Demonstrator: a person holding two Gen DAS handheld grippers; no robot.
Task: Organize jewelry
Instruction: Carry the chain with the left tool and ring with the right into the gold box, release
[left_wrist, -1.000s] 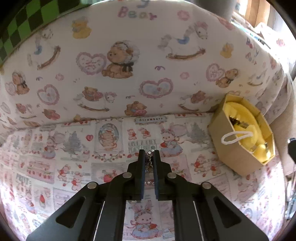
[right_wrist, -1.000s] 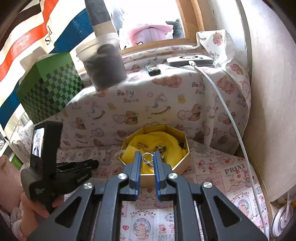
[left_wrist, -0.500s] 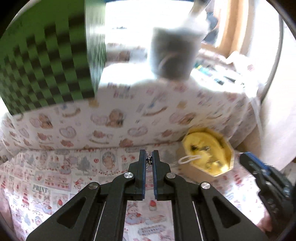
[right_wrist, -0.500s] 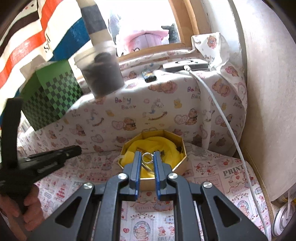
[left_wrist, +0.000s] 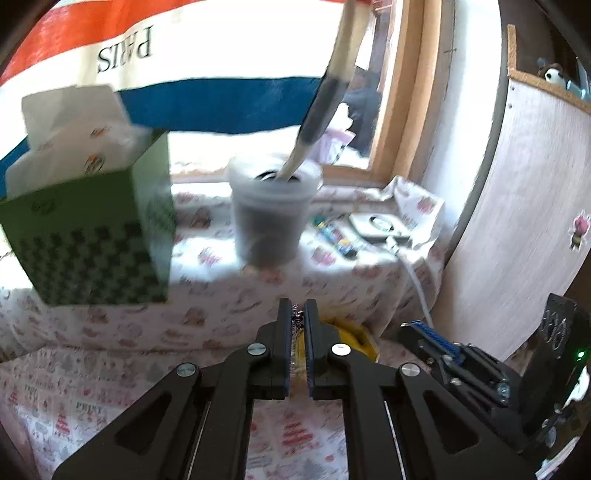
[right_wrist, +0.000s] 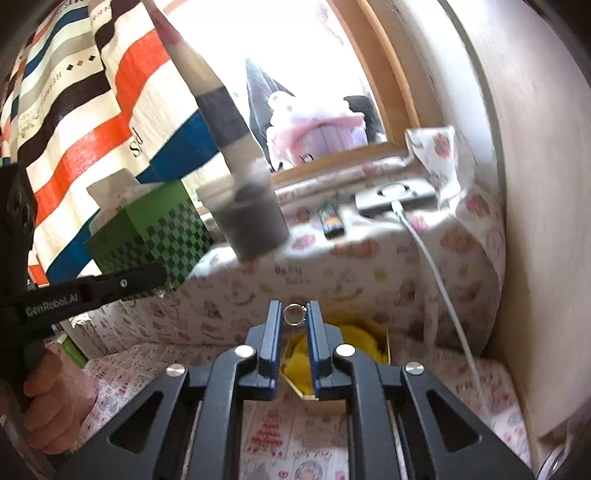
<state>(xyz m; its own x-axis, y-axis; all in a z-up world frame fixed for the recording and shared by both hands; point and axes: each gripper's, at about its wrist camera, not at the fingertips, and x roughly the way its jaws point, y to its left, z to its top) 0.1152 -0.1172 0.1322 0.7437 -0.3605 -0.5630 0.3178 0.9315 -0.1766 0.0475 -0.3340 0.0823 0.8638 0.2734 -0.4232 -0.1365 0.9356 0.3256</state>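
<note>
**Silver ring and chain held above the yellow-lined box**

Silver metal shows at both tools. The right gripper (right_wrist: 294, 315) has its fingers nearly closed on a small ring (right_wrist: 293, 314), pinched between the blue tips. The left gripper (left_wrist: 299, 317) has its fingers drawn close on a small beaded chain (left_wrist: 297, 322), which hangs in the narrow gap; the piece is blurred.

Below both sits the box (right_wrist: 382, 338) with its yellow lining (right_wrist: 354, 338), on the cartoon-print cloth (right_wrist: 280, 439) of the bench. Behind it the cloth rises to a shelf carrying a grey tub (left_wrist: 273, 218), a green checked tissue box (left_wrist: 92, 236) and a white charger (right_wrist: 395, 194) with its cable (right_wrist: 443, 291). A striped banner (right_wrist: 92, 110) hangs behind.
</note>
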